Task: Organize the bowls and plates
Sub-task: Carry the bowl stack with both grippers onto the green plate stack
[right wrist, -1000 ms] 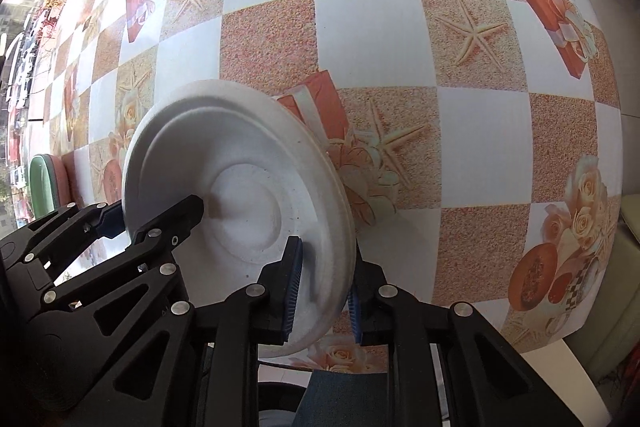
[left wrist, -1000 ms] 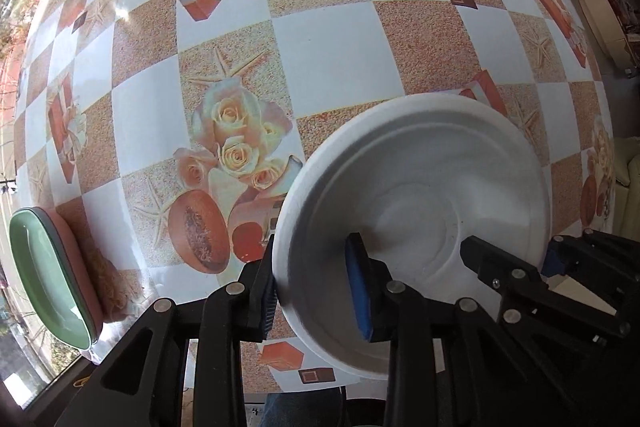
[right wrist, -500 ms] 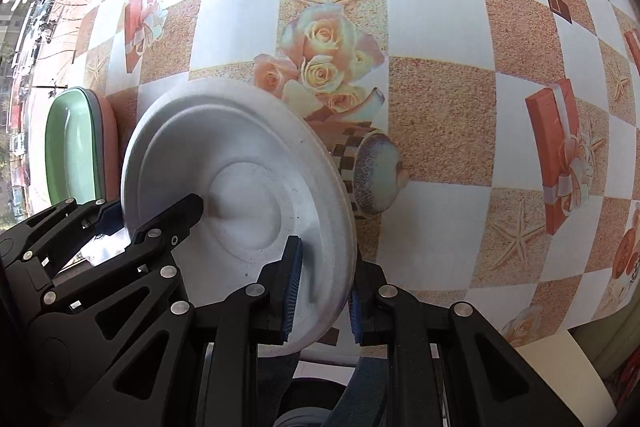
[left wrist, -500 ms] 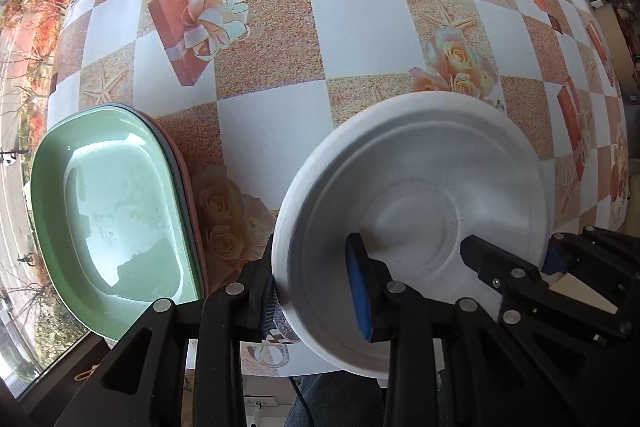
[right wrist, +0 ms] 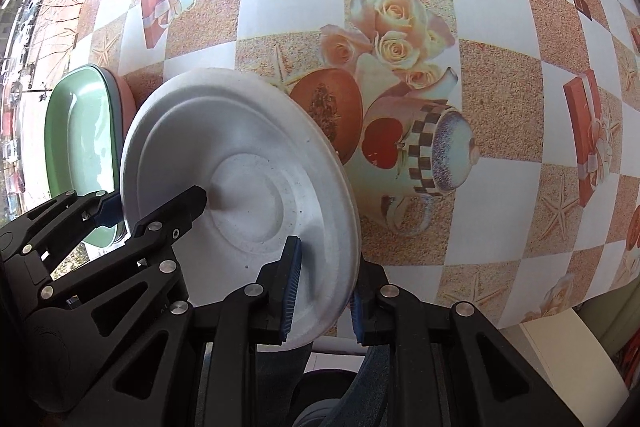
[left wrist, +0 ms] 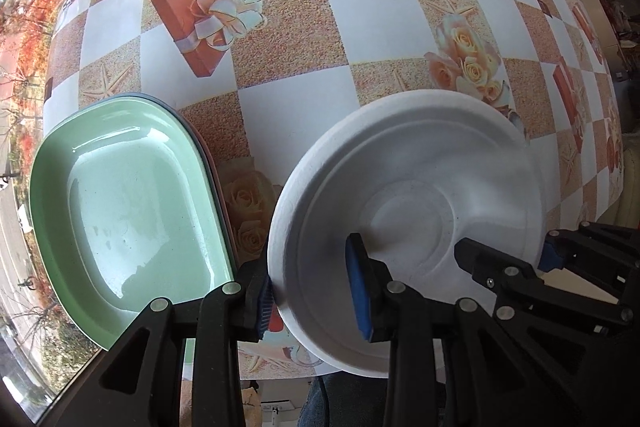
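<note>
The right gripper [right wrist: 322, 291], black with blue pads, is clamped on the near rim of a round white moulded-pulp plate [right wrist: 240, 163], one finger inside the plate and the other behind its edge. The black left gripper [right wrist: 154, 201] grips the plate's opposite rim, so the plate is held tilted above the checkered tablecloth printed with roses, gift boxes and starfish [right wrist: 500, 115]. Just beyond the plate's left edge sits a pale green rounded-rectangular dish [right wrist: 78, 143], stacked on a dark dish and a pink one.
</note>
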Available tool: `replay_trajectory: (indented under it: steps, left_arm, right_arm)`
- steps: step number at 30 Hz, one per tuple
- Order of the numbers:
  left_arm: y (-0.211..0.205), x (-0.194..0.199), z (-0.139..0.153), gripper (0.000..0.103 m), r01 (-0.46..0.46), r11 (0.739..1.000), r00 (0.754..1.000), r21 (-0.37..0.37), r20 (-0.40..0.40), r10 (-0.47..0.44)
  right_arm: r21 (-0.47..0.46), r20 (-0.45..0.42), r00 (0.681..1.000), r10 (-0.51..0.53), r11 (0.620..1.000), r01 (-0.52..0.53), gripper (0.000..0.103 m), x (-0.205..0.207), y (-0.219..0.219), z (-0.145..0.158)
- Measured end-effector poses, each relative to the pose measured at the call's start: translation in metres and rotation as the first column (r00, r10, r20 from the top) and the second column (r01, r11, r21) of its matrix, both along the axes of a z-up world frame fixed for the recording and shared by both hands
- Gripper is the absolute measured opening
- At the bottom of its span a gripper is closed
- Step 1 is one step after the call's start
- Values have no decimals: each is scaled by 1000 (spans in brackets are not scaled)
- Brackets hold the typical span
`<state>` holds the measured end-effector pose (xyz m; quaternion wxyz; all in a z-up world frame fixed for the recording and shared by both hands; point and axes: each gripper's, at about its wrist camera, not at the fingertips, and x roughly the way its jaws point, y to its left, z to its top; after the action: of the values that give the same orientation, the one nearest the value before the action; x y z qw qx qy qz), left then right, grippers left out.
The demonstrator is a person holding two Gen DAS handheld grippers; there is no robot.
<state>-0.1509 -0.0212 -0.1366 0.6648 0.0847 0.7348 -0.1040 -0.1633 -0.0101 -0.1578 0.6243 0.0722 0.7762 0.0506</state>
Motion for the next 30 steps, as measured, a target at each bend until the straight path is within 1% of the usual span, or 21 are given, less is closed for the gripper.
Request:
replay_trajectory:
  steps: [1, 4, 7, 9, 11, 12, 19, 24, 27, 30]
  left_arm:
    - [0, 0, 0, 35, -3, 1000, 1000, -4, 0, 3]
    - [-5, -1, 0, 35, -15, 1000, 1000, -12, -1, 15]
    - [3, -4, 7, 35, -25, 999, 1000, -26, -16, 25]
    - [4, -6, 9, 35, -32, 999, 999, -33, -17, 31]
    - [3, -6, 16, 35, -32, 999, 999, -41, -4, 31]
    - [8, 0, 27, 35, -32, 998, 999, -47, 4, 33]
    - [9, 10, 61, 37, -44, 997, 995, -61, 83, 49]
    - [26, 15, 72, 38, -88, 993, 988, -74, 119, 96]
    - [36, 20, 85, 38, -125, 990, 981, -70, 138, 134]
    - [49, 20, 84, 38, -166, 984, 972, -61, 158, 173]
  right_arm:
    - [0, -5, 1000, -10, 1000, 10, 23, 3, -8, -1]
    - [-1, -13, 1000, -23, 1000, 23, 23, 10, -11, 2]
    - [-8, -14, 1000, -14, 1000, 13, 23, 17, -20, 3]
    - [-16, -18, 1000, -4, 1000, 3, 23, 17, -21, 10]
    - [-24, -18, 1000, 5, 1000, -5, 23, 18, -21, 17]
    - [-27, -12, 1000, 9, 1000, -10, 23, 19, -19, 20]
    - [-23, 47, 999, 6, 1000, -5, 23, 34, -19, 59]
    - [-16, 92, 996, 9, 1000, -7, 23, 45, -13, 80]
    - [-8, 110, 994, 23, 1000, -22, 23, 51, -5, 90]
    - [1, 125, 991, 52, 999, -53, 23, 58, 7, 96]
